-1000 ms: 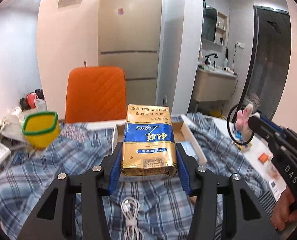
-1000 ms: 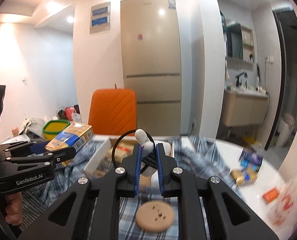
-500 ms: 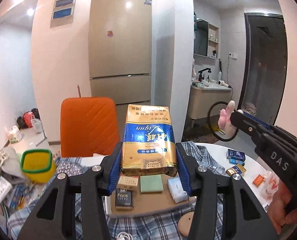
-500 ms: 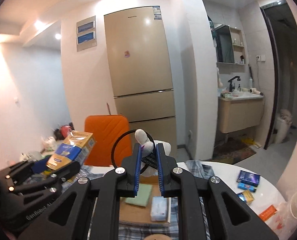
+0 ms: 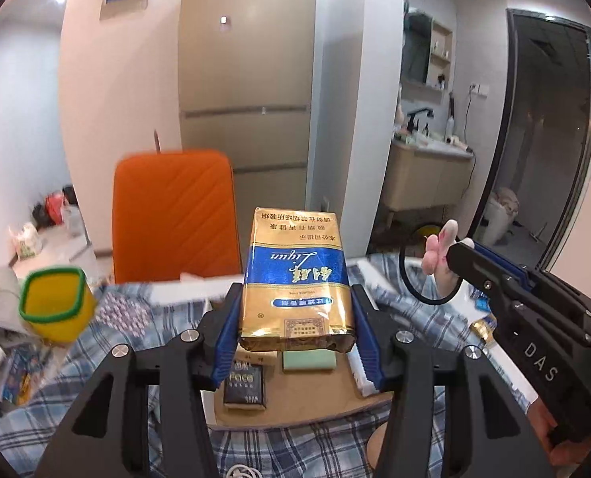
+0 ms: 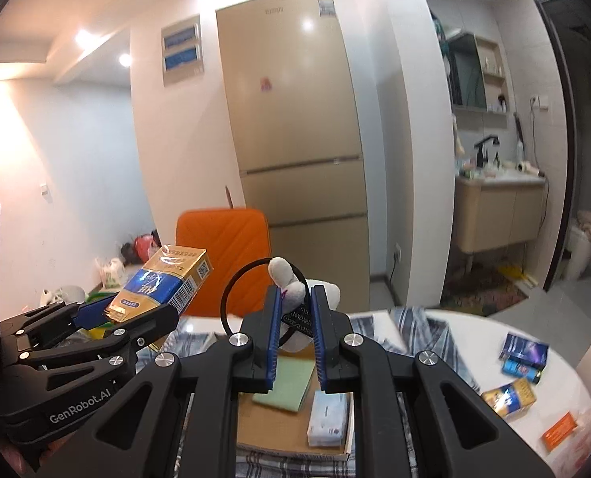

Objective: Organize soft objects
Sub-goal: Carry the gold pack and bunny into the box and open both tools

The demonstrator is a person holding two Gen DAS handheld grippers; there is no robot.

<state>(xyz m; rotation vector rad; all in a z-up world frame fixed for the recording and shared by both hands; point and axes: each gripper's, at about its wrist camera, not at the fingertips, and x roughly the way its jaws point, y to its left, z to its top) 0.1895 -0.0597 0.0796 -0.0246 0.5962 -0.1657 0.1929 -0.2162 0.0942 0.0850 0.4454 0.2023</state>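
My left gripper [image 5: 295, 330] is shut on a gold and blue soft pack [image 5: 295, 279] and holds it above an open cardboard box [image 5: 295, 406]. The pack also shows in the right wrist view [image 6: 164, 283]. My right gripper [image 6: 293, 318] is shut on a small white plush toy with a black ring [image 6: 295, 290], held above the same box [image 6: 287, 426]. The toy shows at the right of the left wrist view [image 5: 439, 251]. The box holds a green pad [image 5: 309, 360], a dark pack [image 5: 244, 386] and a white tissue pack [image 6: 329, 418].
A blue plaid cloth [image 5: 108, 362] covers the table. A yellow cup with a green rim [image 5: 54, 302] stands at the left. An orange chair [image 5: 174, 215] is behind the table. Small packs [image 6: 522, 354] lie on the white tabletop at the right. A wooden disc [image 5: 375, 446] lies near the front.
Both grippers have dropped a little toward the box after rising, still holding the pack and the plush toy. The box contents now sit closer below the fingers.
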